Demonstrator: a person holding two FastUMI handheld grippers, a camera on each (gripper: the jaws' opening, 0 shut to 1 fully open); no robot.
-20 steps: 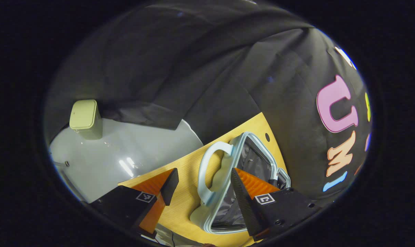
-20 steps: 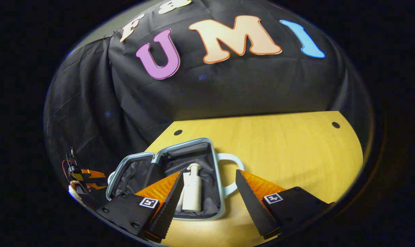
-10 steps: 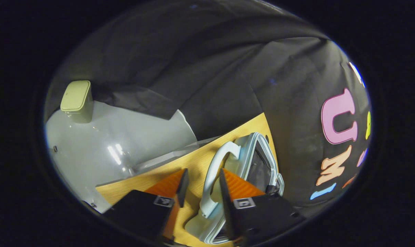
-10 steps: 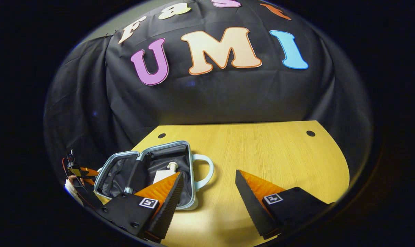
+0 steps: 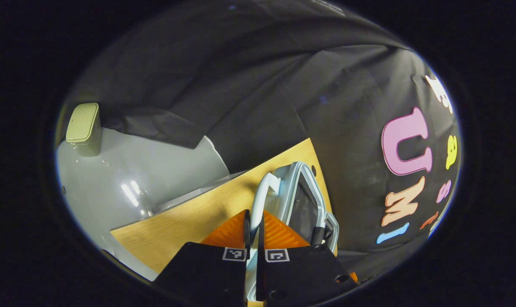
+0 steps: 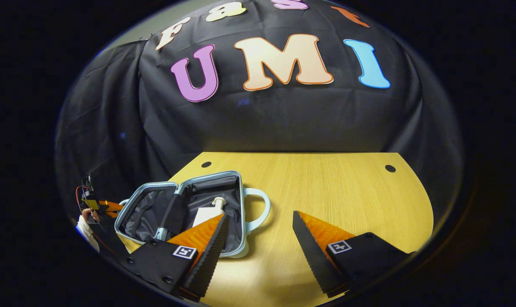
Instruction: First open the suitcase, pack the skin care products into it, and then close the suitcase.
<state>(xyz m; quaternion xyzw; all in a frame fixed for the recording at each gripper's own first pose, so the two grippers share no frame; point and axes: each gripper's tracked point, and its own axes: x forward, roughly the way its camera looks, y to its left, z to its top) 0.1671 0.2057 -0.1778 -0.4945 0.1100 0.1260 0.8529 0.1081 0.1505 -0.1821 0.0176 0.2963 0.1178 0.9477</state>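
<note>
A pale blue suitcase (image 6: 206,177) lies open on the wooden table (image 6: 326,187), both dark-lined halves facing up. A white pump bottle (image 6: 207,213) rests in its right half, partly behind my right finger. My right gripper (image 6: 260,215) hangs open above the table, beside the right-hand handle (image 6: 262,204), holding nothing. In the left gripper view the suitcase half (image 5: 302,200) stands on edge. Its looped handle (image 5: 262,192) runs down between the fingers of my left gripper (image 5: 253,219), which is shut on it. The left gripper (image 6: 97,207) and a hand also appear at the suitcase's left end.
Bare wood (image 6: 347,204) stretches to the right of the suitcase, with two small holes near the back edge. Black cloth hangs behind the table. Beyond the table's left edge (image 5: 176,213) lies grey floor (image 5: 142,170) with a pale green bin (image 5: 83,128).
My left gripper's fingers have come together on the suitcase handle. The right gripper has drawn back from above the suitcase and stays open.
</note>
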